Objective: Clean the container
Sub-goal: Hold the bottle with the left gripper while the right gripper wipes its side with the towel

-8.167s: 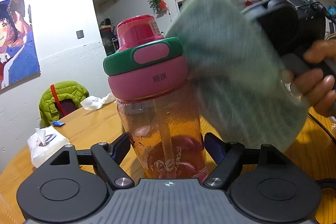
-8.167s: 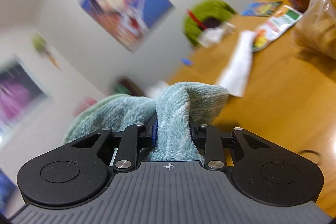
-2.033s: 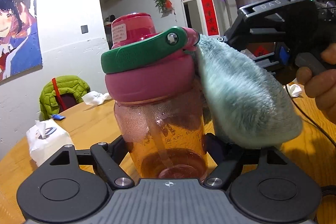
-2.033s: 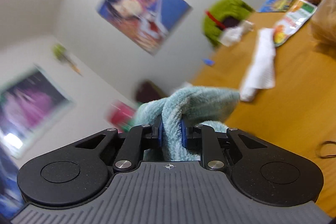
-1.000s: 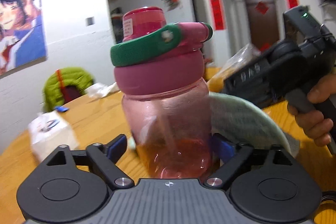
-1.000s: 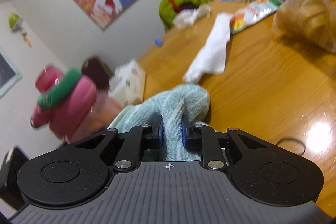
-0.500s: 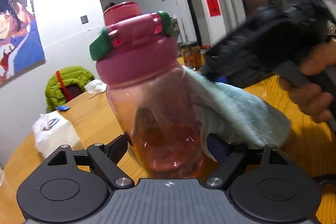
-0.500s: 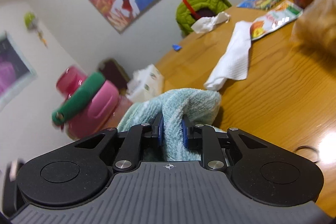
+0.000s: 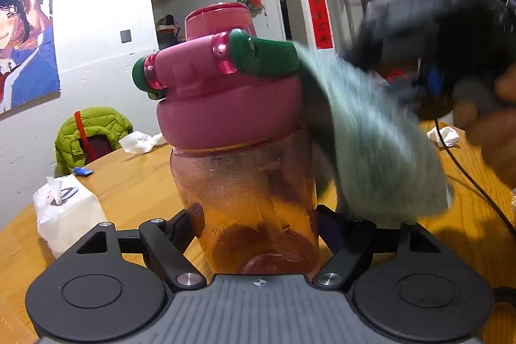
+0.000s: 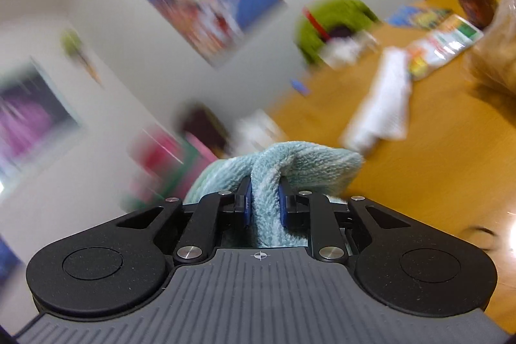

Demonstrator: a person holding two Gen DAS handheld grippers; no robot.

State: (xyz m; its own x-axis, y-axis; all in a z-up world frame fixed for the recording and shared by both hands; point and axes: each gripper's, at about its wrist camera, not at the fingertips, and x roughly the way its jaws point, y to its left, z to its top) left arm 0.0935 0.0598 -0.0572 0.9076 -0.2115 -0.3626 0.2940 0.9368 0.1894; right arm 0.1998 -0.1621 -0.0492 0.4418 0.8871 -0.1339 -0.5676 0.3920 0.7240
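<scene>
- On the round wooden table (image 9: 135, 182), the bottle (image 9: 248, 199) stands upright between the left gripper's (image 9: 258, 228) fingers, long axis vertical, pink cap uppermost, green carry handle (image 9: 264, 57) swung toward the cloth side.
- The left gripper's jaws have just been closing around the bottle's lower body; both fingers now sit against its clear wall, so I judge it clamped.
- The right gripper (image 10: 264, 208) is squeezed tight on a fold of the teal cloth (image 10: 290, 163), which in the left view smears against the bottle's cap and shoulder.
- Risk: the grip is low and the rubbing high, so a hard sideways wipe could tip or twist the bottle in the fingers.
- Risk: the cloth could snag the green handle.
- Smaller risk: the liquid inside sloshes and the smooth wall slips.
</scene>
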